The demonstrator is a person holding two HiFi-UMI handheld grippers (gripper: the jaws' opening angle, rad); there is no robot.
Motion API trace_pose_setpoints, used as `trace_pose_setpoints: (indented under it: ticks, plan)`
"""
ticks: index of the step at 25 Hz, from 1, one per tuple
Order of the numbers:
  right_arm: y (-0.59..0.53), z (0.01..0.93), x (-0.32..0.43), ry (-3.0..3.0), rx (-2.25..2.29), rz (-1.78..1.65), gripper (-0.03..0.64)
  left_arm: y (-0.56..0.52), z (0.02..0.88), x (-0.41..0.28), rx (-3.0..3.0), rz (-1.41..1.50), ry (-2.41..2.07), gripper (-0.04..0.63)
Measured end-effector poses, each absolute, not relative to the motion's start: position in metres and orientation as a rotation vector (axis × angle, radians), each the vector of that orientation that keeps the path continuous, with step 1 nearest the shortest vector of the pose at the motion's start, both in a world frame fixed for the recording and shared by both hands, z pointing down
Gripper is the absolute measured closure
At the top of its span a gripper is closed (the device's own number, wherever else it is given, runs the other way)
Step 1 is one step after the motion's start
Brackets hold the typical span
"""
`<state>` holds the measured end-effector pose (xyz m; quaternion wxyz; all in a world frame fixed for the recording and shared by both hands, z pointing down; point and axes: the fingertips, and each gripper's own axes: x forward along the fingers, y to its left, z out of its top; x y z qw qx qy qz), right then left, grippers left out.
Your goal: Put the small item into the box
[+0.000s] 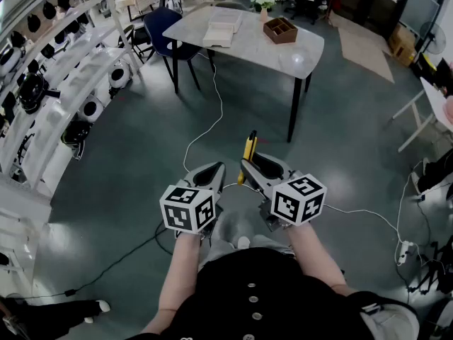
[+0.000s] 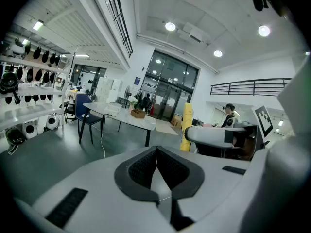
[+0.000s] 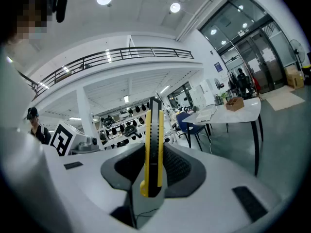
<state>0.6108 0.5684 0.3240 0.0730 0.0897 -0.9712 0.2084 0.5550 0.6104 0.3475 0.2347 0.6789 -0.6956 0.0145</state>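
The right gripper (image 1: 252, 167) is clamped on the yellow knife (image 3: 152, 147), which stands upright. The left gripper (image 1: 210, 171) is closed and empty. The wooden box (image 1: 280, 30) waits on the bench (image 1: 300, 54), well ahead of both.

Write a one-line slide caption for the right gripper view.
Right gripper clamps a yellow-and-black utility knife upright, the table with its wooden box ahead.

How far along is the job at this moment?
Done: the pickup. The right gripper is shut on the yellow knife. In hand: the knife, with the table and its wooden box well ahead. Left: reach the box and put the knife in. The left gripper is shut, empty.
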Motion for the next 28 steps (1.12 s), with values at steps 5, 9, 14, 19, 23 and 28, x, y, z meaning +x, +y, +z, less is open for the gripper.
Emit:
trace_pose_setpoints:
  ticks: [5,9,14,19,23,28]
  plan:
    - [0.574,0.331,0.604,-2.906,0.241,0.617,0.500,0.615,0.354,0.550,1.842,0.047,-1.920,0.577]
    - [0.573,0.334,0.603,-2.889,0.230,0.612,0.500,0.612,0.354,0.551,1.851,0.039,-1.915,0.577]
    - [0.567,0.332,0.602,-2.908,0.228,0.665,0.499,0.606,0.350,0.552,1.902,-0.011,-1.894,0.577]
    - [0.557,0.330,0.608,-2.919,0.211,0.653,0.499,0.592,0.348,0.549,1.912,-0.035,-1.902,0.577]
    - [0.542,0.332,0.613,-2.924,0.230,0.624,0.499,0.581,0.351,0.548,1.907,-0.045,-1.915,0.577]
    - [0.530,0.342,0.615,-2.909,0.235,0.616,0.499,0.574,0.364,0.548,1.861,-0.064,-1.920,0.577]
